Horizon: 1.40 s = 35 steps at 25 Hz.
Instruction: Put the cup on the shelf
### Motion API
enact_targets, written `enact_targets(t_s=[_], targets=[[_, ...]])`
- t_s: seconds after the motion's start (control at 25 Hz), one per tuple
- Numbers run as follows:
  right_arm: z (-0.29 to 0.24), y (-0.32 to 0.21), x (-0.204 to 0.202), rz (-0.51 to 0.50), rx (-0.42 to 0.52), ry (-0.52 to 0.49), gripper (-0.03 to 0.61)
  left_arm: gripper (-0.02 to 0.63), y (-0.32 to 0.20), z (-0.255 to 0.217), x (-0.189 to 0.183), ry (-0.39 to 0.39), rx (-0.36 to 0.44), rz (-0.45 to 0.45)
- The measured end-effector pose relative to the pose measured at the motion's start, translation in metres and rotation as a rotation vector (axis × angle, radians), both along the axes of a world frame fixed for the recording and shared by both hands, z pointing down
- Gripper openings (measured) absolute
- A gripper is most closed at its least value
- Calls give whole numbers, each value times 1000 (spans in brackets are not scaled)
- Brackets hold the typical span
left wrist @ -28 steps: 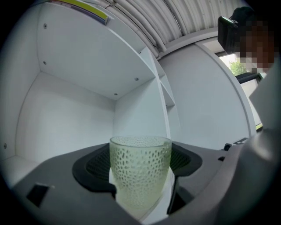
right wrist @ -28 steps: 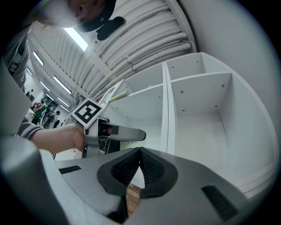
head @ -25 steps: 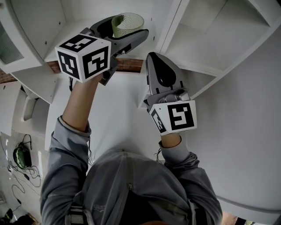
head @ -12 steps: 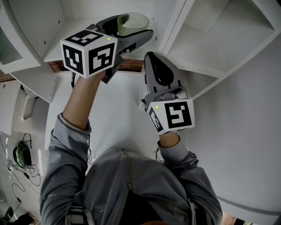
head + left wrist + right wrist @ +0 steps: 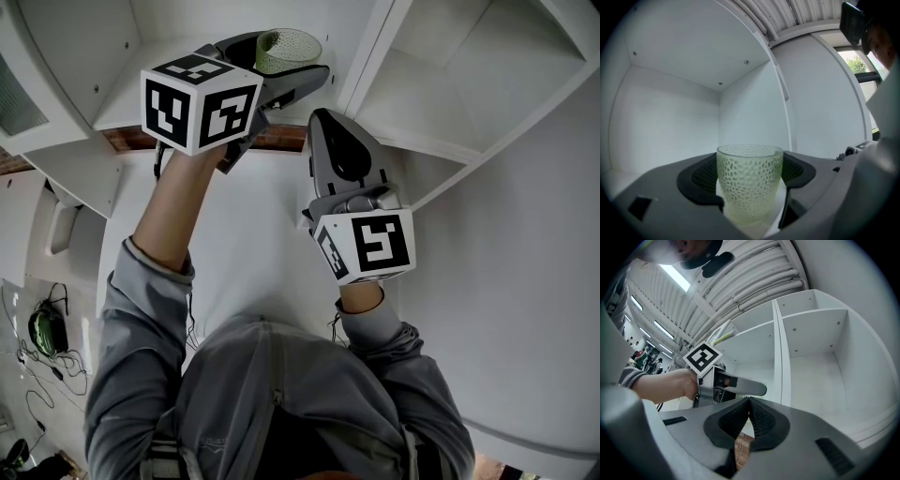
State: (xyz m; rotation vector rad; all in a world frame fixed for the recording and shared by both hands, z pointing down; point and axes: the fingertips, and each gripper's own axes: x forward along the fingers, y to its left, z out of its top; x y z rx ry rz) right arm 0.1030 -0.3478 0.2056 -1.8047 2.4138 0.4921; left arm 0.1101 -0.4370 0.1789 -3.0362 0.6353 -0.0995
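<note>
**A:** Inside the white shelf (image 5: 661, 117) compartment, why is the cup (image 5: 749, 178) held upright?

**B:** The left gripper (image 5: 286, 64) clasps its sides, probably so it can set the cup down flat. I cannot tell whether the base touches the board. The cup is pale green translucent glass, dimpled and slightly tapered. The right gripper (image 5: 749, 411), jaws pressed together and empty, hangs beside the divider (image 5: 778, 348).

Ahead of left gripper (image 5: 281, 58): shelf bay (image 5: 628, 176) open, free run to back wall (image 5: 670, 122). Overhead: bay ceiling (image 5: 693, 51), well above cup (image 5: 749, 180) rim. Just right of left gripper: upright divider (image 5: 780, 108), blocks sideways pass. Ahead-right of right gripper (image 5: 749, 401), past divider: second bay (image 5: 820, 371), open and roomy. Left of right gripper: left hand (image 5: 670, 385) and left gripper in way.
</note>
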Motion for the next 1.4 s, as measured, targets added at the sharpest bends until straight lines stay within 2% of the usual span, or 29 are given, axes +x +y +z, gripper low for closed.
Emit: enact_targets(t_s=[0.28, 0.52, 0.8, 1.08, 1.28, 1.4], targets=[[-1, 2, 1, -3, 5, -8, 28, 387, -5, 2, -3, -22, 31, -56], [-5, 6, -1, -6, 16, -5, 28, 430, -8, 1, -11, -7, 17, -84], [-5, 11, 0, 1, 14, -11, 28, 446, -3, 2, -21, 9, 5, -84], [-3, 23, -3, 10, 4, -13, 27, 448, 14, 3, -47, 61, -16, -90], [-2, 30, -6, 19, 2, -21, 27, 446, 40, 3, -63, 45, 33, -90], [-4, 34, -11, 22, 5, -26, 27, 443, 53, 0, -72, 60, 48, -83]])
